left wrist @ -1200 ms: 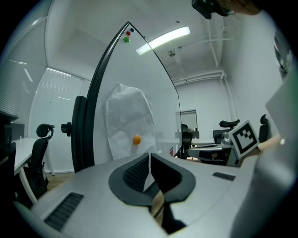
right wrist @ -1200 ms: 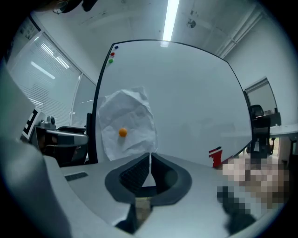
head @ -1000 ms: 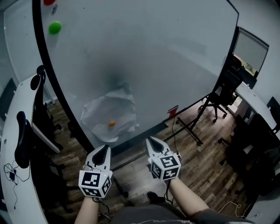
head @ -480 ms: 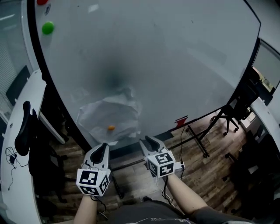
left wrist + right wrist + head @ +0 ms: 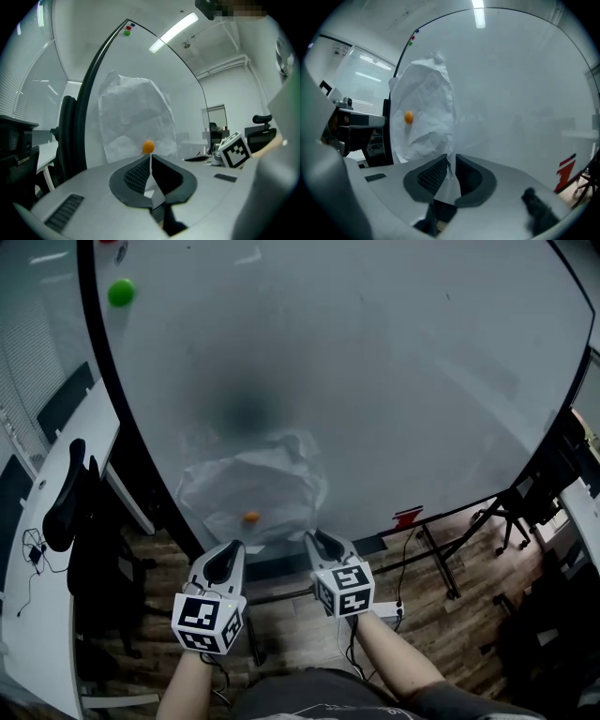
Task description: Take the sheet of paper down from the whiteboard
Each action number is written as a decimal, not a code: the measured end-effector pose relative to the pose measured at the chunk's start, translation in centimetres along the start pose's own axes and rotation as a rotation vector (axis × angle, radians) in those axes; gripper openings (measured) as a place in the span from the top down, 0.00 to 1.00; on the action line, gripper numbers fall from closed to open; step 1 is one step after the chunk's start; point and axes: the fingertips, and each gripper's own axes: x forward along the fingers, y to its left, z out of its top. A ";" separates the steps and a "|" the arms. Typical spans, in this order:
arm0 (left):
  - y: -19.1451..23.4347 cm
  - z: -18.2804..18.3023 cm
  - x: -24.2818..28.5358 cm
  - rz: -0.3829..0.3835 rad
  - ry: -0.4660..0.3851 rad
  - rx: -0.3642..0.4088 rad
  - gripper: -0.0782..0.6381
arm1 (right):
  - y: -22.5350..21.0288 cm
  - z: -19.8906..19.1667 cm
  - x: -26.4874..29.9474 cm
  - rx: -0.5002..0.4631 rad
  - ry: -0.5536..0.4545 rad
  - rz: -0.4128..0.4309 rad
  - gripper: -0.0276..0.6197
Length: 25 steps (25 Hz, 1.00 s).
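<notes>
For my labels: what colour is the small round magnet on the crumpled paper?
The magnet is orange; the left gripper view shows it best.

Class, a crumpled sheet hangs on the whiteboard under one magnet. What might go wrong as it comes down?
One orange magnet pins the sheet of paper; tugging the sheet first may tear it.
Freed, the magnet may drop to the floor.
The left tool and right tool are both shut; unopened, they would only shove the paper.
</notes>
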 end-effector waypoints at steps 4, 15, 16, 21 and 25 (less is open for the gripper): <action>0.3 0.1 0.6 0.032 -0.007 0.009 0.86 | -0.2 0.1 0.4 0.011 -0.004 0.028 0.90; -1.4 1.5 2.1 0.107 -0.081 0.332 0.84 | 0.2 -0.2 0.3 0.017 -0.001 0.089 0.91; -1.5 1.5 2.4 0.112 -0.084 0.375 0.78 | 0.2 -0.3 0.4 0.016 -0.001 0.092 0.91; -1.3 1.4 3.8 0.162 -0.088 0.517 0.71 | -0.5 -0.3 0.4 0.014 -0.011 0.084 0.91; -0.8 1.8 4.1 0.255 -0.115 0.643 0.68 | -0.4 -0.2 0.3 0.019 -0.009 0.090 0.91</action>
